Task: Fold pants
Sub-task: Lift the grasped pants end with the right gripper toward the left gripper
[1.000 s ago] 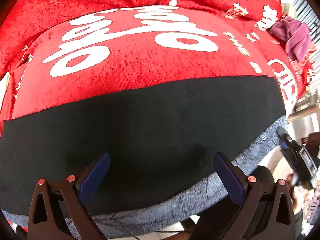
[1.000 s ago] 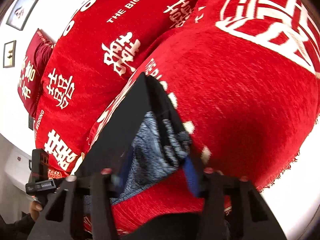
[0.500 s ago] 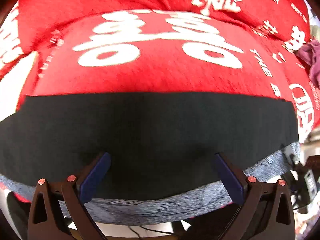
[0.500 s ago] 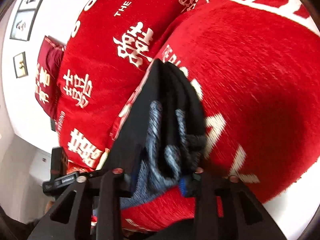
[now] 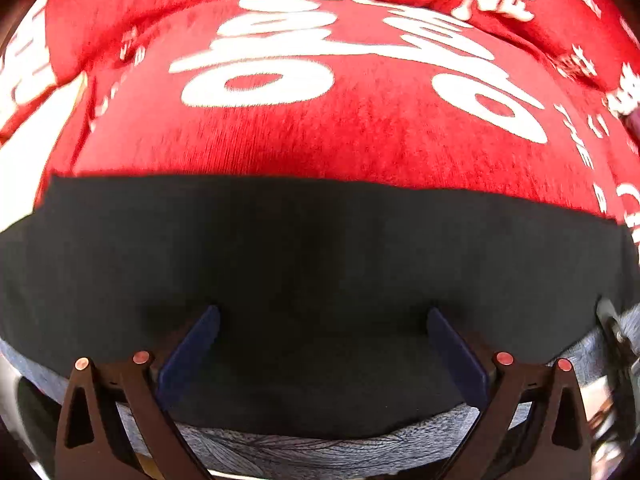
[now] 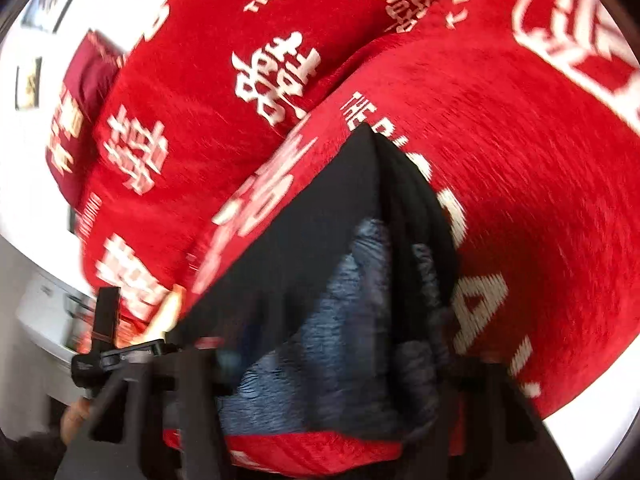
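Observation:
The pants (image 5: 320, 256) are black outside with a grey-blue lining. They lie folded in a long band across the red sofa cover (image 5: 320, 132). My left gripper (image 5: 322, 320) is open, its blue pads (image 5: 192, 348) spread wide over the black cloth near the front edge. In the right wrist view the folded end of the pants (image 6: 352, 280) shows black layers and grey lining. My right gripper (image 6: 332, 364) stands around that end; the view is blurred and I cannot tell if it grips.
The red cover with white characters spreads over the seat and backrest (image 6: 248, 92). The left gripper's body (image 6: 104, 344) shows at the far left of the right wrist view. White wall with framed pictures (image 6: 28, 84) lies beyond.
The left gripper has swung left along the pants and moved closer over the cloth. The right gripper's fingers, close together half a second ago, now stand wider apart, and the view is blurred by motion.

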Motion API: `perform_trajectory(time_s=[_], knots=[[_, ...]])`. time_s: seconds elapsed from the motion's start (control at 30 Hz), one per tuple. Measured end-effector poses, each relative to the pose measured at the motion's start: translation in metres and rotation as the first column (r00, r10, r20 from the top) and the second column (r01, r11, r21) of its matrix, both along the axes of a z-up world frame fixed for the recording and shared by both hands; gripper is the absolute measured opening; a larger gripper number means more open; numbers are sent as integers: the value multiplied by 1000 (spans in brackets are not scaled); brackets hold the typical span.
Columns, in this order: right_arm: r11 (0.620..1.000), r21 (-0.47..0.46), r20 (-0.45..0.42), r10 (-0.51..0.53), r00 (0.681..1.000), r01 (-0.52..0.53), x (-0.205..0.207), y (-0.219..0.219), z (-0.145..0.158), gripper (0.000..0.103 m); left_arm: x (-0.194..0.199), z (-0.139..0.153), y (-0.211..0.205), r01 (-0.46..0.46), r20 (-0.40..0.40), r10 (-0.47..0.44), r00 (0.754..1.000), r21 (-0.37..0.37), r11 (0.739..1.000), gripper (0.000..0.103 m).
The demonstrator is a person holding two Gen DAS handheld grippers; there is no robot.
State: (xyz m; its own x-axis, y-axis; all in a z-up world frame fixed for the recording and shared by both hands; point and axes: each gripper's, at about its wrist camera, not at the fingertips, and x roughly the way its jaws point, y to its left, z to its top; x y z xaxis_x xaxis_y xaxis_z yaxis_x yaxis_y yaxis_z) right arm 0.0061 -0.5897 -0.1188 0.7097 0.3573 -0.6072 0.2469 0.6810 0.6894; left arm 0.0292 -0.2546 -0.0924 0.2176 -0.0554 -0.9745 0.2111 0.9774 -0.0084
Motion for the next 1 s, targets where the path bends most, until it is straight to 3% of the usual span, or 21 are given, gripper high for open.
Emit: perform_trajectory(time_s=[0.13, 0.3, 0.43, 0.53, 0.7, 0.8, 0.87, 1.0], knots=[[997, -74, -10, -9, 1000, 8, 4, 10, 14, 16, -2, -1, 3, 18, 16, -18, 1000, -7, 1000, 103], [979, -204, 90, 25, 996, -6, -5, 38, 78, 16, -7, 5, 5, 8, -25, -8, 1000, 1, 1000, 103], [932, -356, 101, 107, 989, -64, 0, 74, 118, 16, -6, -4, -4, 49, 26, -50, 998, 61, 997, 103], [914, -398, 106, 133, 985, -80, 2, 91, 135, 16, 4, 5, 13, 11, -47, -13, 999, -28, 1000, 103], [876, -469, 141, 201, 969, -113, -2, 135, 175, 16, 5, 21, 90, -151, -55, 145, 988, -134, 979, 103], [813, -556, 132, 291, 948, -172, -5, 182, 191, 16, 12, 20, 147, -220, -78, 209, 975, -192, 956, 103], [727, -653, 98, 361, 927, -214, -8, 224, 196, 16, 7, 22, 178, -261, -74, 251, 965, -220, 940, 103], [479, -824, -26, 500, 866, -302, -19, 312, 183, 16, 9, 24, 246, -317, -62, 313, 948, -295, 901, 103]])
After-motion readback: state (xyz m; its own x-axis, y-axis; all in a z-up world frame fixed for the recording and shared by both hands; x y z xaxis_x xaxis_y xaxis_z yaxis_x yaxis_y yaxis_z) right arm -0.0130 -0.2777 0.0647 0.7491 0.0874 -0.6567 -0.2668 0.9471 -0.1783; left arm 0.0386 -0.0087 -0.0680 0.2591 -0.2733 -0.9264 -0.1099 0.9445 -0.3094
